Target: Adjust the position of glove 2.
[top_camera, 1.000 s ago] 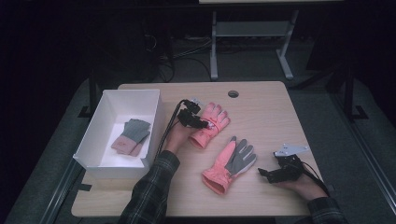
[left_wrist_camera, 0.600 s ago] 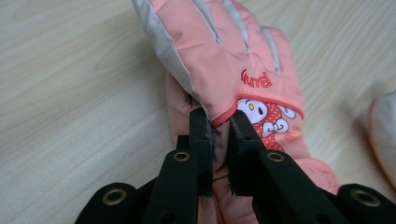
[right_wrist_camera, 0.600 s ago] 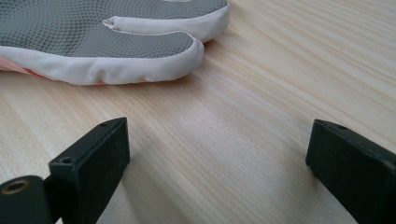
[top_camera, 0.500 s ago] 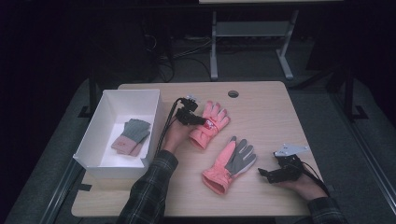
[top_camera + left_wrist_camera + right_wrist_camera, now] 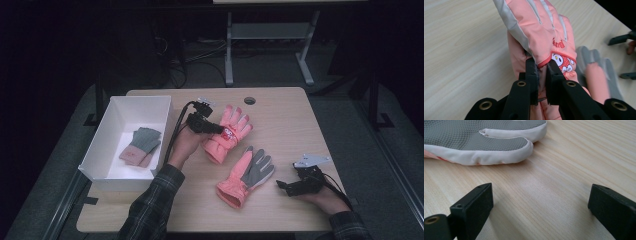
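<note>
Far left on the table (image 5: 280, 107) I see the white box (image 5: 95, 152), with a folded grey-and-pink glove pair (image 5: 141, 146) lying flat inside it. Just right of the box, my left gripper (image 5: 218, 129) is clamped narrow on the upper pink glove (image 5: 229, 134); in the left gripper view both jaws pinch the red-trimmed edge of that glove (image 5: 541, 37) beside its cartoon patch, fabric bunched between them. That glove sits mid-table, toward the far side, fingers pointing far and right, and whether it is raised off the wood I cannot tell. Nearer and slightly right lies the second pink glove (image 5: 246, 174), grey palm up, flat on the table, cuff toward me. The two gloves are close, touching or not I cannot tell. Far right, near edge, my right gripper (image 5: 282, 186) rests low with jaws spread wide and nothing between them; in the right gripper view they frame bare wood, with the grey-palmed fingertips (image 5: 486, 142) just beyond the left jaw.
</note>
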Demonstrator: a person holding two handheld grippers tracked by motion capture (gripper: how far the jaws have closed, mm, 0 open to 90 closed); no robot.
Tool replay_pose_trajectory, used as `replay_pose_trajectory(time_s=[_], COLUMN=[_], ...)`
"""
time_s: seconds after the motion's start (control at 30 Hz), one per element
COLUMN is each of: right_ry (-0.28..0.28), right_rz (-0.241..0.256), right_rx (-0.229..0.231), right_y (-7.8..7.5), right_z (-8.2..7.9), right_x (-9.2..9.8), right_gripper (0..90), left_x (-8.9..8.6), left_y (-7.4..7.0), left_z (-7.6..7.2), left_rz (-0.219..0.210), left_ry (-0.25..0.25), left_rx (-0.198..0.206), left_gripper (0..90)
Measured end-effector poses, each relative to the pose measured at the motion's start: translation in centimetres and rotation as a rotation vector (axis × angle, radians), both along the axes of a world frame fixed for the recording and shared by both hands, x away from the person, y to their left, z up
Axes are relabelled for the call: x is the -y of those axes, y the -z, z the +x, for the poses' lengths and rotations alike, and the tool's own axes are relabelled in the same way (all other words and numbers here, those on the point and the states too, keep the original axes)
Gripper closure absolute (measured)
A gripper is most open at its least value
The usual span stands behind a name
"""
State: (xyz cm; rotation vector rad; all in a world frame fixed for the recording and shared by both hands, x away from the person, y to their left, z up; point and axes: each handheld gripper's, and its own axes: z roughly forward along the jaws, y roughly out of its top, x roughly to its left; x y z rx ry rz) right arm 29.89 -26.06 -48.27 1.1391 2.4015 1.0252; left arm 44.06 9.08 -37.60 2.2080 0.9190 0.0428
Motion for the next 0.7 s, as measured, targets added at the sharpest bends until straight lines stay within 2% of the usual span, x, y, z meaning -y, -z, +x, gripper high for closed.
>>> replay_pose_trajectory(time_s=[0.13, 0.3, 0.7], right_ry=[0.0, 0.0, 0.0], right_rz=[0.0, 0.0, 0.0], right_rx=[0.0, -0.001, 0.0], right_y=[0.0, 0.0, 0.0], right_z=[0.0, 0.0, 0.0], right_x=[0.0, 0.0, 0.0], right_gripper=[5.5, 5.5, 5.4], left_x=[0.0, 0.4, 1.7], left_y=[-1.4, -2.5, -3.1], left_z=[-1.5, -3.6, -8.0], left_rz=[-0.04, -0.058, -0.069], left_ry=[0.016, 0.055, 0.071], left_rx=[-0.005, -0.012, -0.016], left_gripper=[82.0, 82.1, 81.9])
